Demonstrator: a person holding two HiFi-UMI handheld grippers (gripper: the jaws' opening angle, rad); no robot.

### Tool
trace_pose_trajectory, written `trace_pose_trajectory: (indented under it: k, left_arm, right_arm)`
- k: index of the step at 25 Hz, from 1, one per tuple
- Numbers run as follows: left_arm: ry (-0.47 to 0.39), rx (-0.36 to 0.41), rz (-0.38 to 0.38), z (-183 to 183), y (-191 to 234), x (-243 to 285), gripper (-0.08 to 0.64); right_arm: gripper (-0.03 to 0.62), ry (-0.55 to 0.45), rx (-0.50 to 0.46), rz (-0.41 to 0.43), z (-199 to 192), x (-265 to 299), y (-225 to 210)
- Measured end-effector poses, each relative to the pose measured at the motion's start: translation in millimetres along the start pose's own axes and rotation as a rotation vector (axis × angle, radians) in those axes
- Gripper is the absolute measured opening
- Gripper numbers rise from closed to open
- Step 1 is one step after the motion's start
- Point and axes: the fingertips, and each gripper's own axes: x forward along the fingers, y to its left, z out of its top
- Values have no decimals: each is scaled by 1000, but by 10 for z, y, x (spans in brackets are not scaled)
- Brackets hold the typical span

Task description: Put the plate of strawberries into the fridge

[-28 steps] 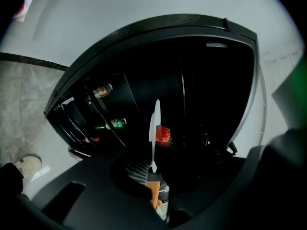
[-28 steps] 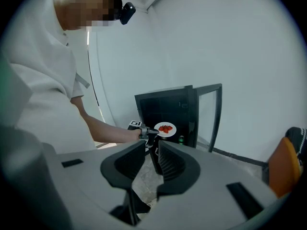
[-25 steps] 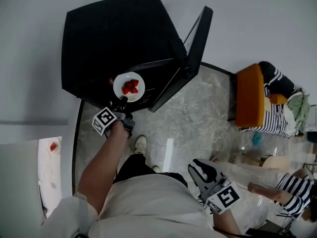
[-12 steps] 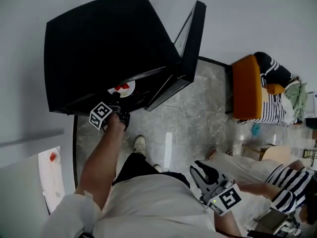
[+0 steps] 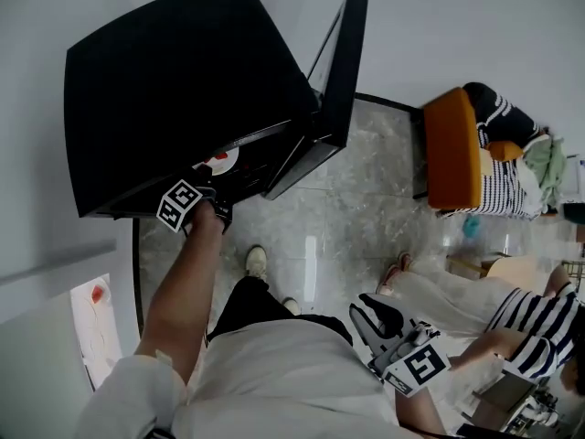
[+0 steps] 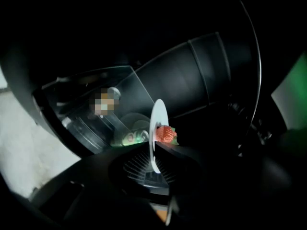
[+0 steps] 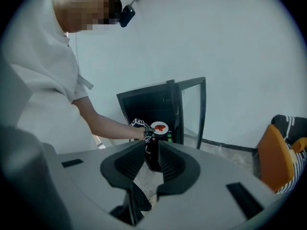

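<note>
The left gripper [image 5: 208,187] is holding the plate of strawberries [image 6: 154,123] by its rim inside the open fridge [image 5: 174,90], and its jaws have just been opening slightly. The right gripper [image 7: 152,150] is hovering well apart from the fridge, its jaws narrowly apart and empty.

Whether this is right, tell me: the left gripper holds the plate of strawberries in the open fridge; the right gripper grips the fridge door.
Not the right gripper: the head view shows it by the person's waist, clear of the fridge door, jaws apart on nothing. The left gripper, jaws just eased wider, does hold the plate of strawberries in the open fridge.
</note>
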Motion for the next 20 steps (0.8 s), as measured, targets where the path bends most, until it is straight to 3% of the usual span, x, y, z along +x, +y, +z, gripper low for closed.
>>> trace_pose_trajectory:
  k: [7, 11, 20]
  left_arm:
    - [42, 222, 138, -16, 46, 38, 70]
    - [57, 313, 206, -13, 79, 27, 102]
    - [40, 382, 282, -10, 120, -129, 130]
  right_arm:
    - [86, -6, -4, 9, -14, -10, -21]
    - [86, 7, -6, 16, -44, -42, -11]
    - [86, 2, -18, 18, -118, -196, -25]
